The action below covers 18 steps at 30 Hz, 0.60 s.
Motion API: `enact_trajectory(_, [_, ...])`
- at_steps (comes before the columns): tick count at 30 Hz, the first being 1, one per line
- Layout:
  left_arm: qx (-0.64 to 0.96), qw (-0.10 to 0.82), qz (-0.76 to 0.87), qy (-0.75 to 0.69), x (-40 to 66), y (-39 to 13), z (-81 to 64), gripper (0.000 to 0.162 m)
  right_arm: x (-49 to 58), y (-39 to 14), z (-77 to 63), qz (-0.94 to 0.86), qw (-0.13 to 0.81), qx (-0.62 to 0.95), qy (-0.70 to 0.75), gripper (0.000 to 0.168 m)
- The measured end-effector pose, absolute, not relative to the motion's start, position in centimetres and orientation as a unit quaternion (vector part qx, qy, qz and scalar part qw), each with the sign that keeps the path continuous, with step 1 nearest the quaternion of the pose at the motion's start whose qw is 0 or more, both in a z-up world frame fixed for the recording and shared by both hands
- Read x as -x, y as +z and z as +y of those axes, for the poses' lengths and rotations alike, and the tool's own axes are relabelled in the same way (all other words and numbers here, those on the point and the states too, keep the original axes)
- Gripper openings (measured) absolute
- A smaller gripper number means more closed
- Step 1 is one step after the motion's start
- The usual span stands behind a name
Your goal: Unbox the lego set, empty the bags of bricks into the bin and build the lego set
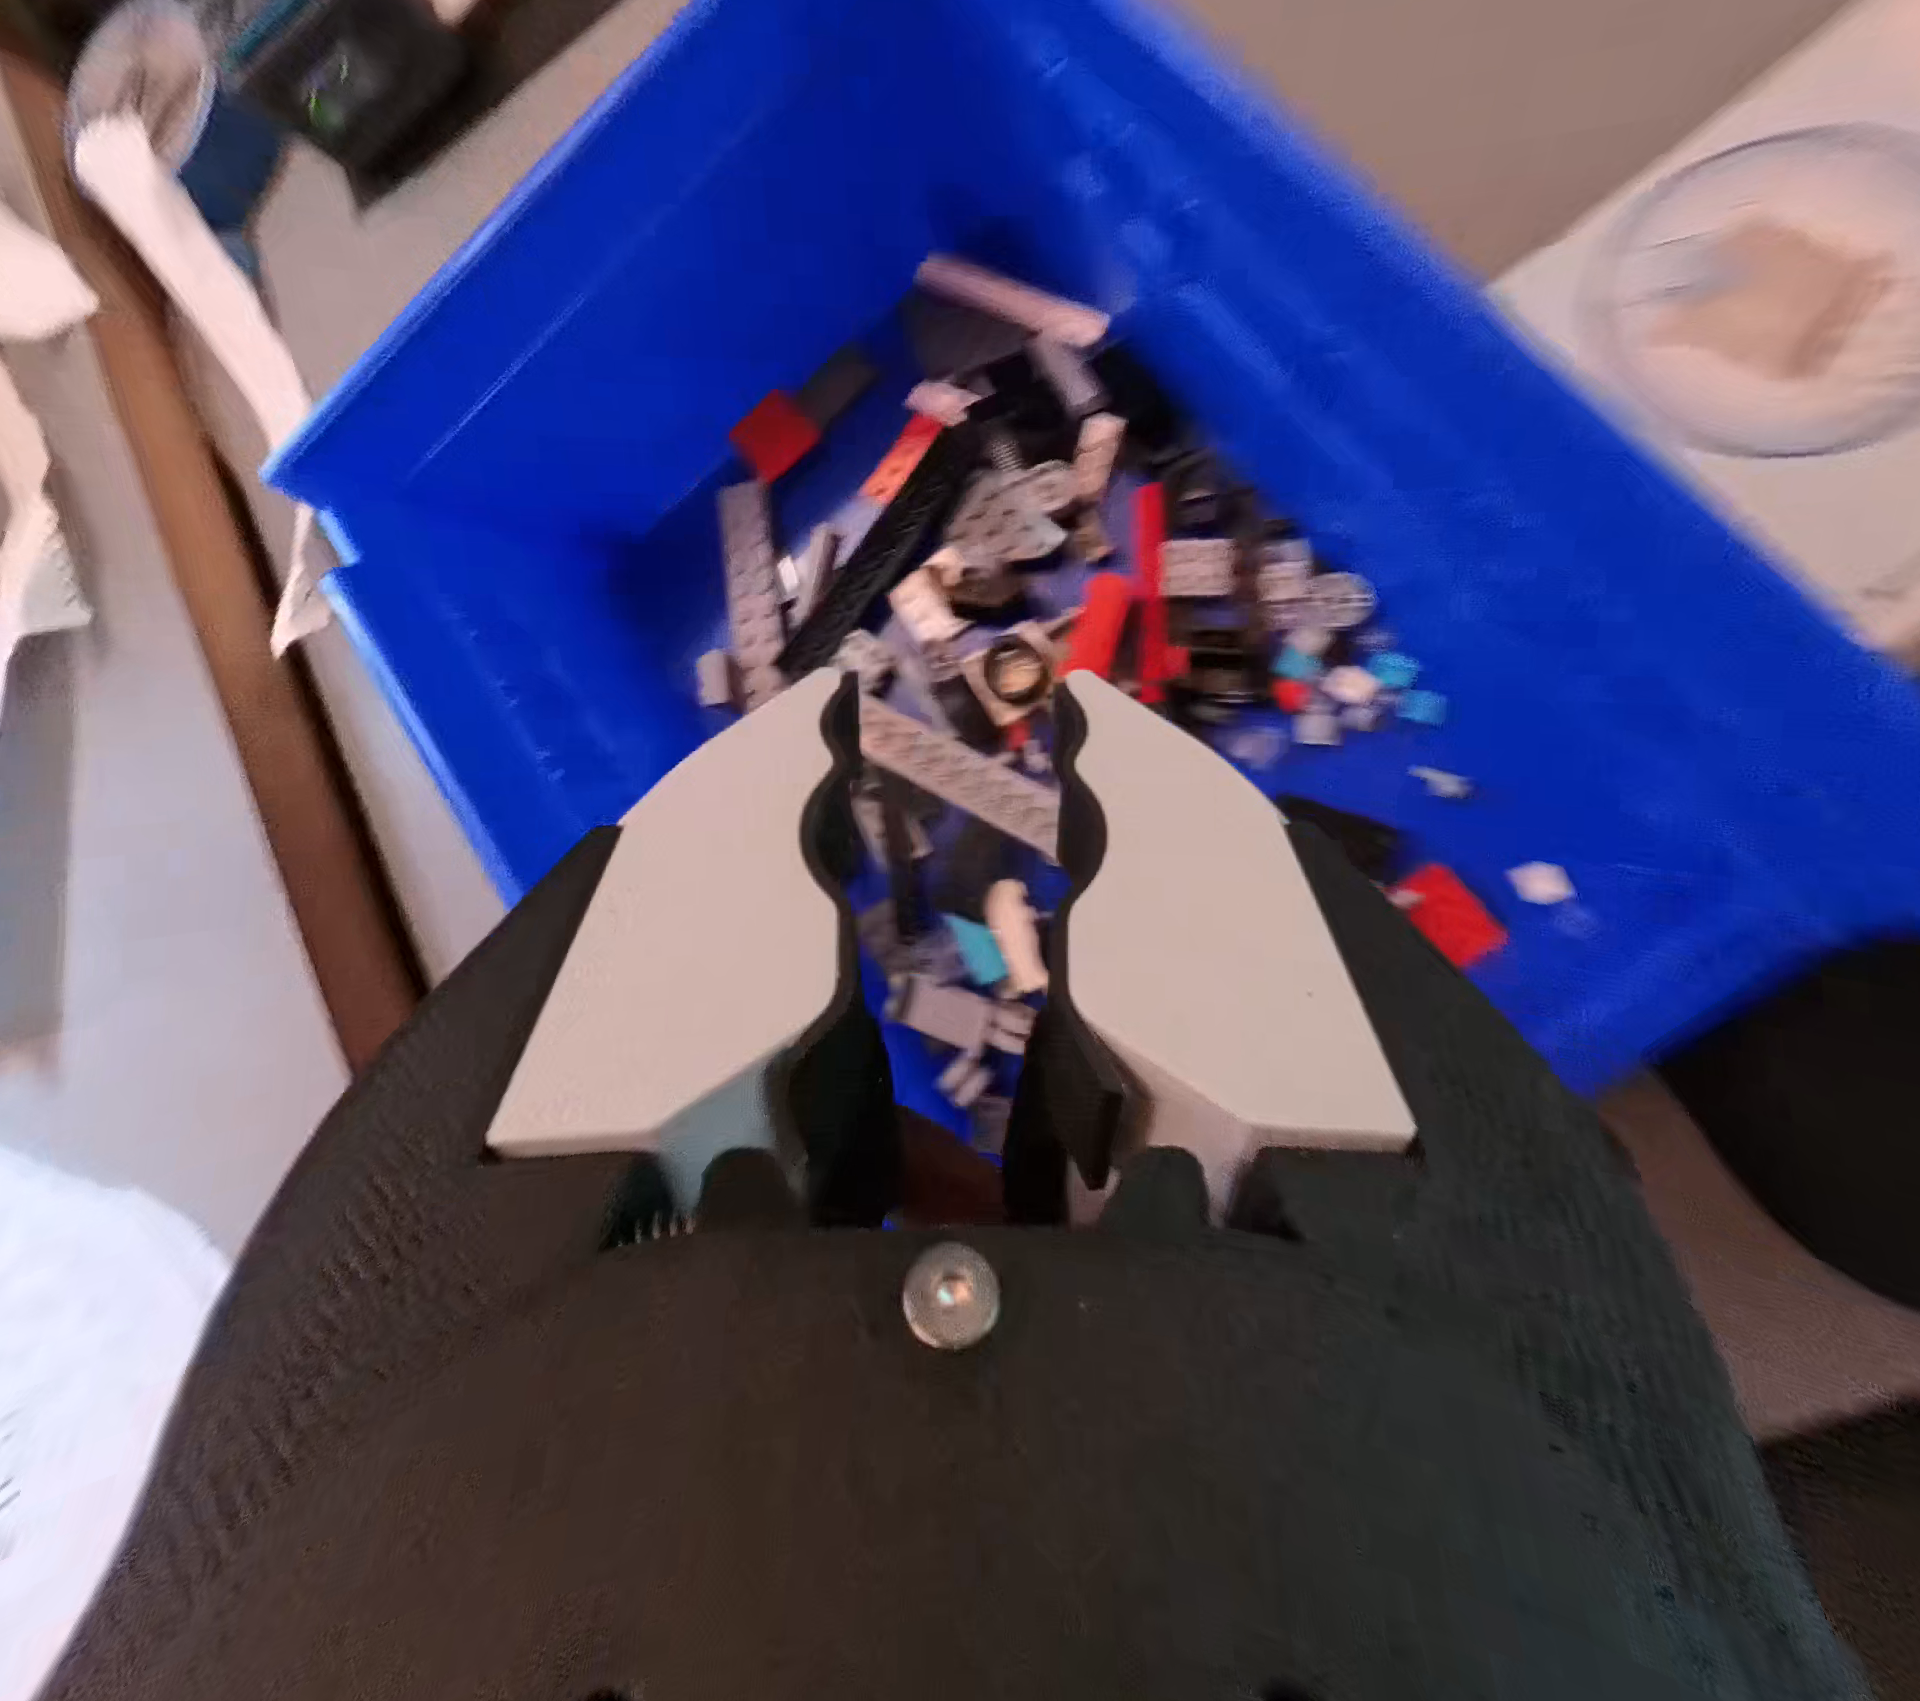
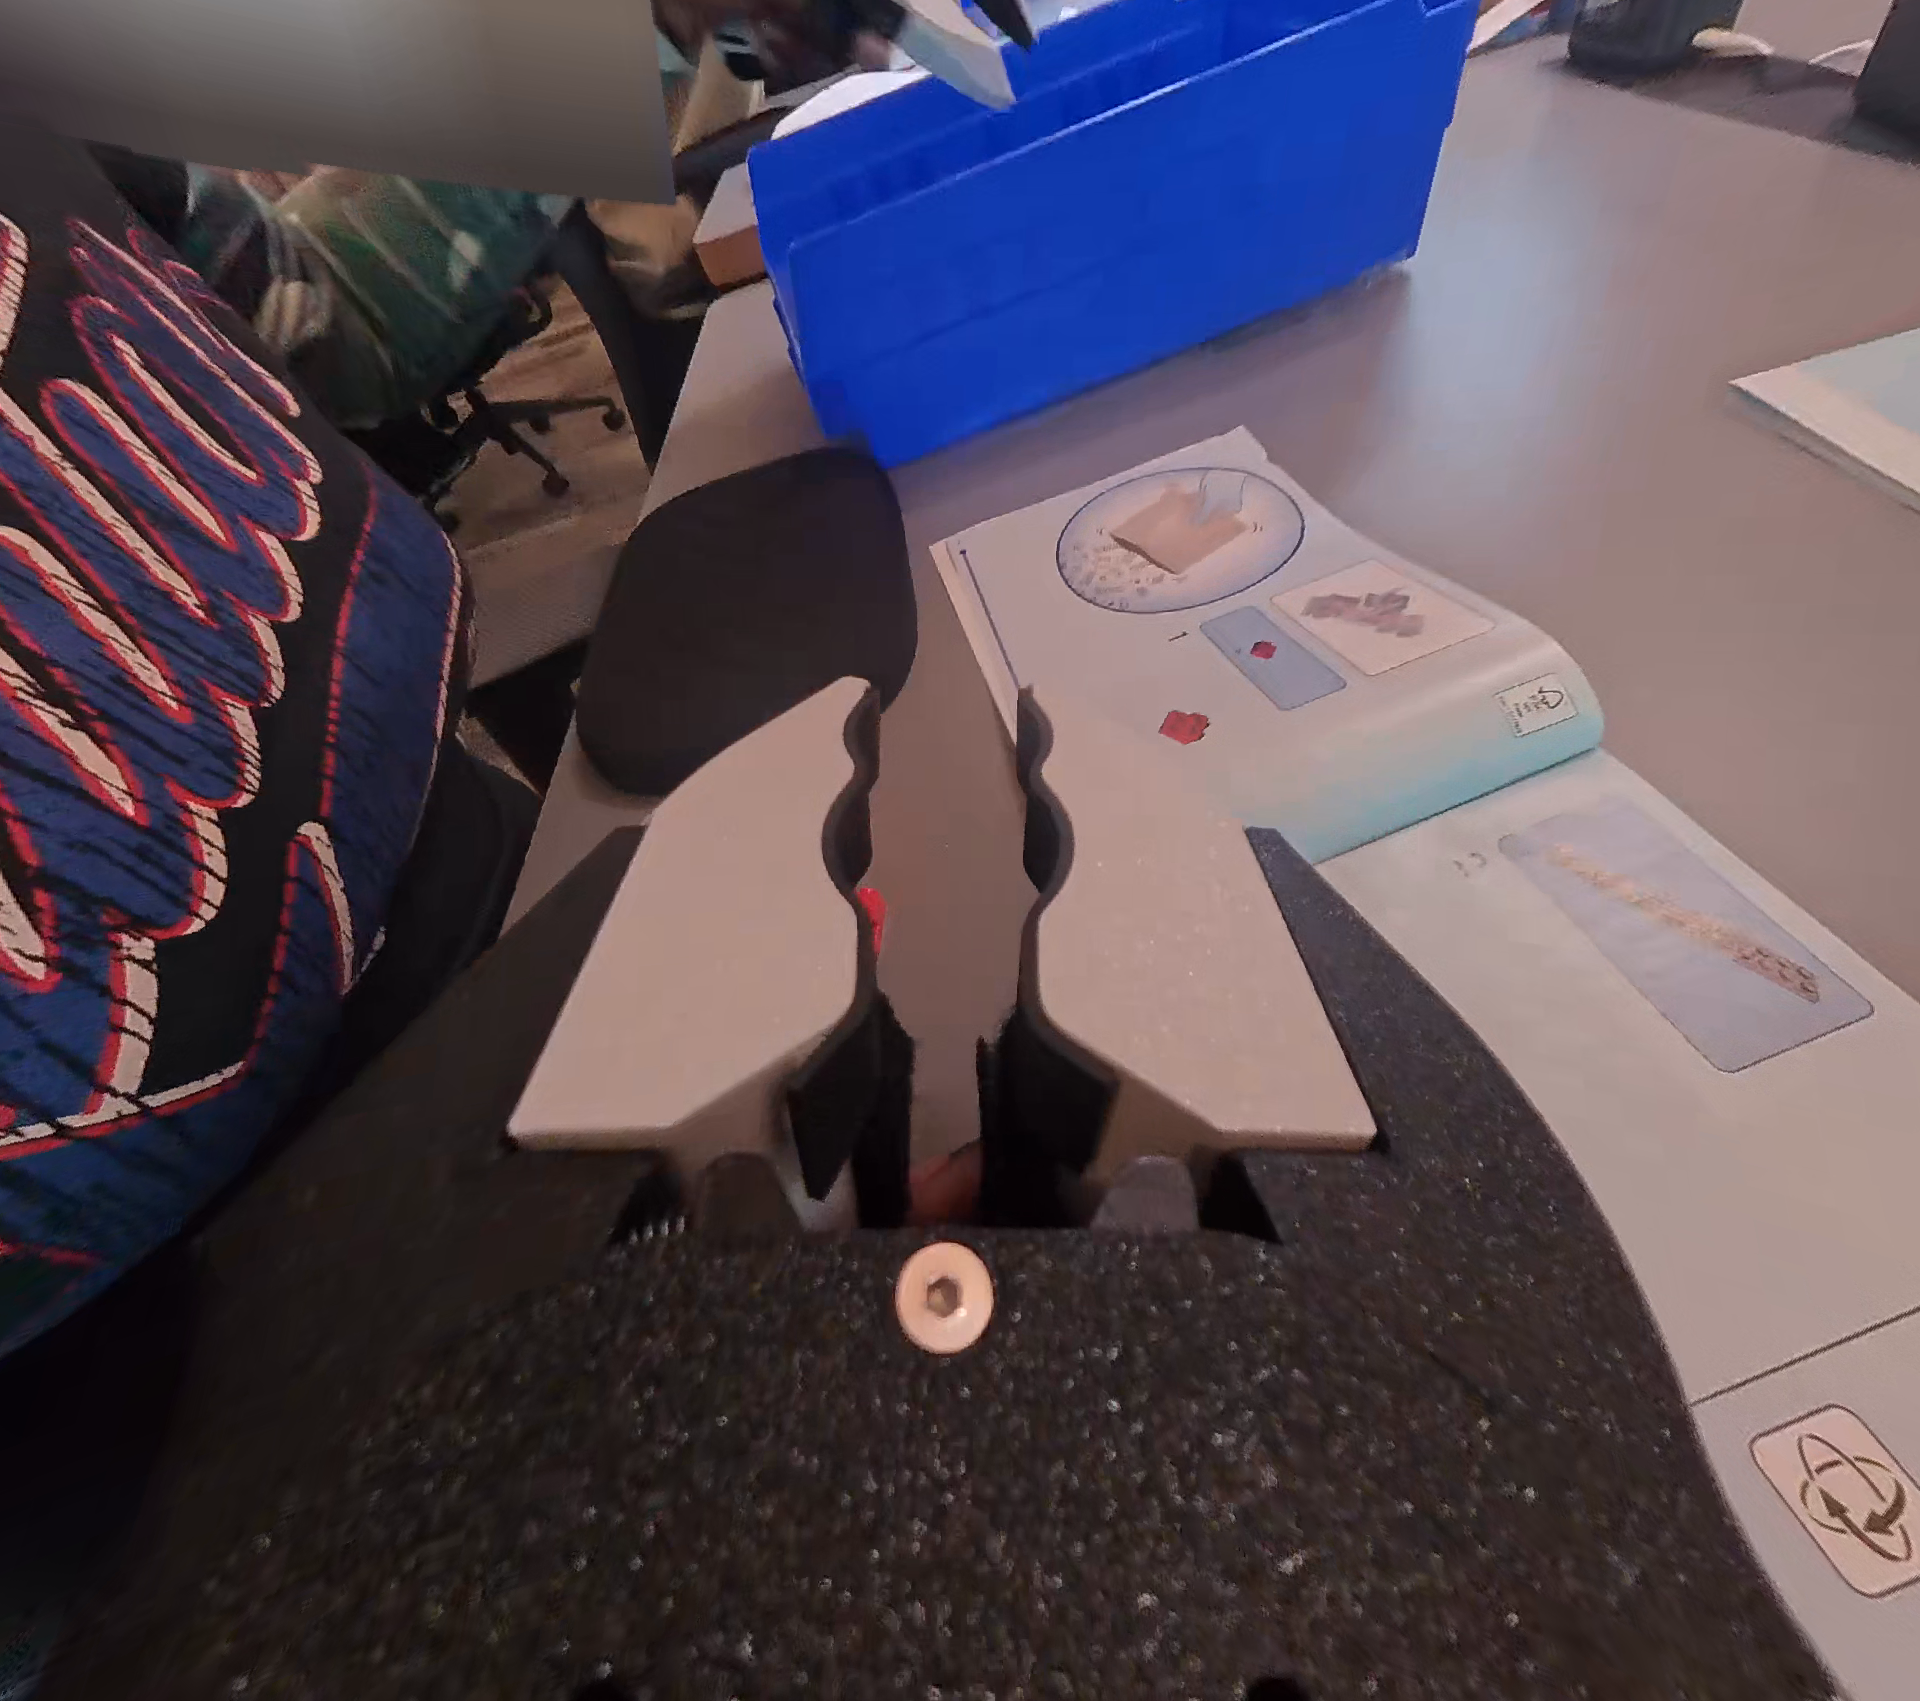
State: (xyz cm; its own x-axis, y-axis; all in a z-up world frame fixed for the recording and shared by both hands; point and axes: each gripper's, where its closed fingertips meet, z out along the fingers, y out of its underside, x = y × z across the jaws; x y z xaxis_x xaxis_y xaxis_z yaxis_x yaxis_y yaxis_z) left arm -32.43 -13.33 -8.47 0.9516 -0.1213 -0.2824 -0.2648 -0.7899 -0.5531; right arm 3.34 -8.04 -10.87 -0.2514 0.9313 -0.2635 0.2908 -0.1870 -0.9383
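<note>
Left gripper [image 1: 956, 685], two grey wavy-edged fingers on rough black body, parted and empty, hovers over one blue plastic bin [image 1: 727, 217]. The bin holds a loose pile of bricks [image 1: 1018, 571]: grey plates, red, black, a few teal, blurred beyond counting. Right gripper [image 2: 945, 706], same build, spread apart above the grey table [image 2: 1621, 280]; small red brick [image 2: 871, 911] beside its left finger, contact unclear. One open instruction booklet [image 2: 1351, 643] lies just right, bin beyond.
</note>
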Motion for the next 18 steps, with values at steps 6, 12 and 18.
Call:
enact_trajectory(6, [0.975,0.18,0.054,0.121,39.0,-13.1,-8.2,0.028,-3.4,-10.8,-8.2,-0.572,0.304,0.53,0.547,0.023])
enact_trajectory(12, [0.996,0.066,0.028,0.043,40.2,-17.0,-8.0,0.037,-3.7,-10.3,-8.0,-0.563,0.316,0.526,0.554,0.02])
enact_trajectory(18, [0.998,0.033,0.029,0.036,40.3,-17.7,-8.1,0.028,-3.7,-10.3,-8.0,-0.562,0.315,0.524,0.557,0.02])
